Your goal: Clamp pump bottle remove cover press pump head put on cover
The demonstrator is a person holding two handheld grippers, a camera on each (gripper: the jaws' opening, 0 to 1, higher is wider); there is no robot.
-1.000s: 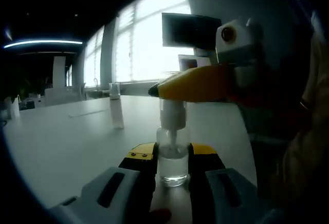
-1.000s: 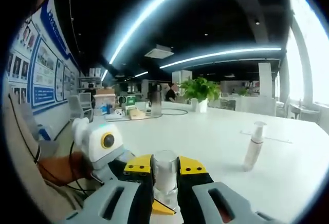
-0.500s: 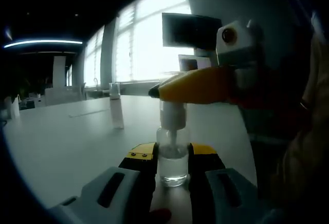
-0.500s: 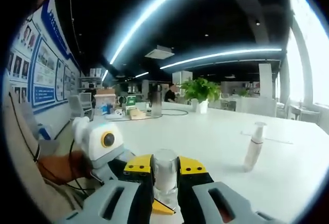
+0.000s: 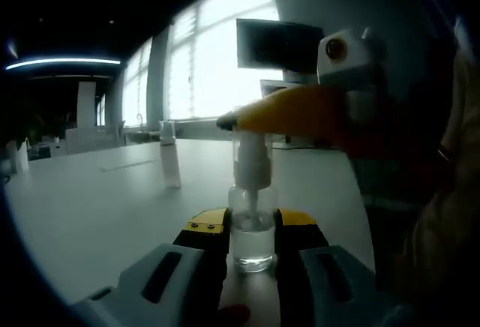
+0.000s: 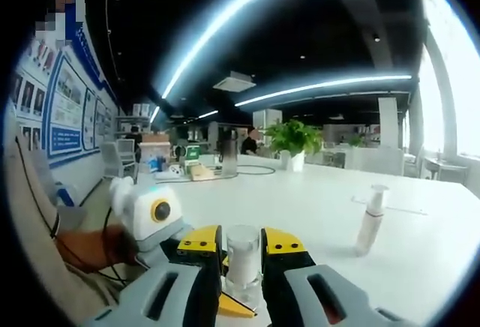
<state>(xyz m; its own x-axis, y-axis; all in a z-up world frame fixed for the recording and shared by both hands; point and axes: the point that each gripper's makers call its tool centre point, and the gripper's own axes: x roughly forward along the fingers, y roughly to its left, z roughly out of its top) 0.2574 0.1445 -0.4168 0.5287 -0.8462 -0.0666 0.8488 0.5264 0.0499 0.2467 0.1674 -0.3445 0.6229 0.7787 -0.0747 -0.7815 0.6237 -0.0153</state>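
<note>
A clear pump bottle (image 5: 253, 243) stands on the white table (image 5: 97, 207), and my left gripper (image 5: 253, 226) is shut on its lower body. Over the bottle's white pump head sits a clear cover (image 5: 251, 156). My right gripper (image 5: 251, 121) reaches in from the right and is shut on that cover near its top. In the right gripper view, the right gripper (image 6: 241, 241) holds the clear cover (image 6: 242, 258) upright between its yellow-tipped jaws. The left gripper (image 6: 161, 226) lies low to the left there. The bottle itself is hidden under the cover in that view.
A second slim bottle with a cap (image 5: 169, 163) stands apart on the table, also visible as the slim bottle (image 6: 369, 222). A dark monitor (image 5: 274, 43) stands behind. A potted plant (image 6: 294, 138) and desk clutter sit far back. A person's sleeve (image 5: 442, 214) is at the right.
My right gripper has risen a little with the cover held in it, so the cover sits higher on the pump head. The left gripper and the bottle have stayed still.
</note>
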